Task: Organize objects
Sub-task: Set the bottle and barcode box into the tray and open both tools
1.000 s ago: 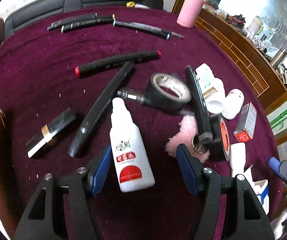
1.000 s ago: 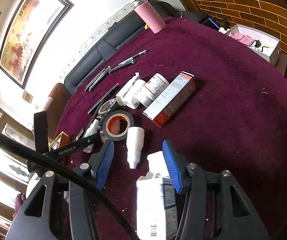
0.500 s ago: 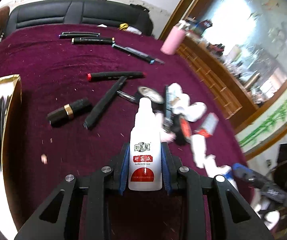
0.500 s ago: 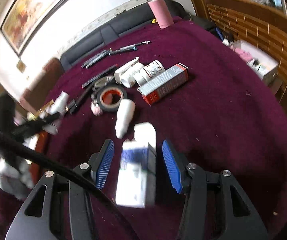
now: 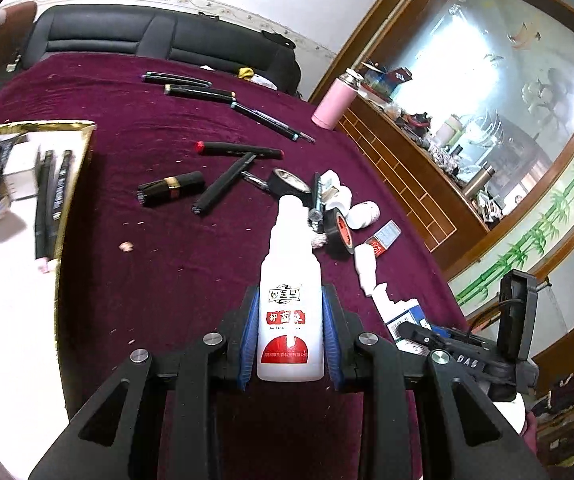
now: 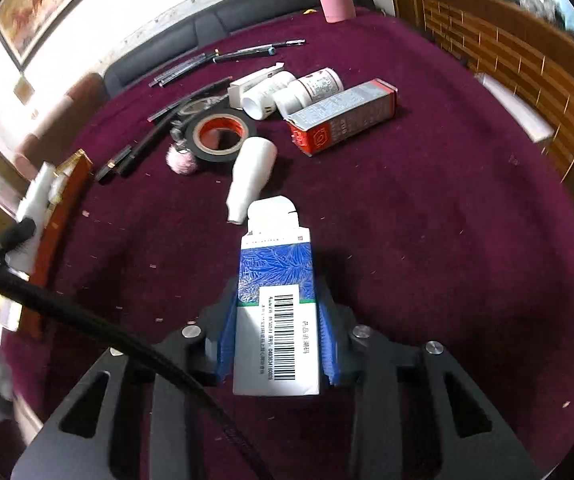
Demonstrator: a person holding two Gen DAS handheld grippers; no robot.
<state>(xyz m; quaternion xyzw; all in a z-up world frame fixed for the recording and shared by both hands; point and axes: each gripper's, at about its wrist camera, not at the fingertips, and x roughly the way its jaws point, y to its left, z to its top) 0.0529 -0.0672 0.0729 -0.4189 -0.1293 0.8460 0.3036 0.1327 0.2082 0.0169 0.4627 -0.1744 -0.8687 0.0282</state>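
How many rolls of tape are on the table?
2: one black roll with an orange core beside the pink pompom, another lying just behind it. More may be hidden.

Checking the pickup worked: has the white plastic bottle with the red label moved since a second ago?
Yes. The white plastic bottle with the red label, clamped in the left gripper, has been lifted from beside the black tape roll.

The right gripper (image 6: 277, 332) had just been closing, and its blue pads pressed both sides of a blue-and-white carton (image 6: 276, 300), flap open. Beyond it on the maroon cloth (image 6: 427, 220) a white bottle (image 6: 253, 172) lay beside a tape roll (image 6: 220, 134).
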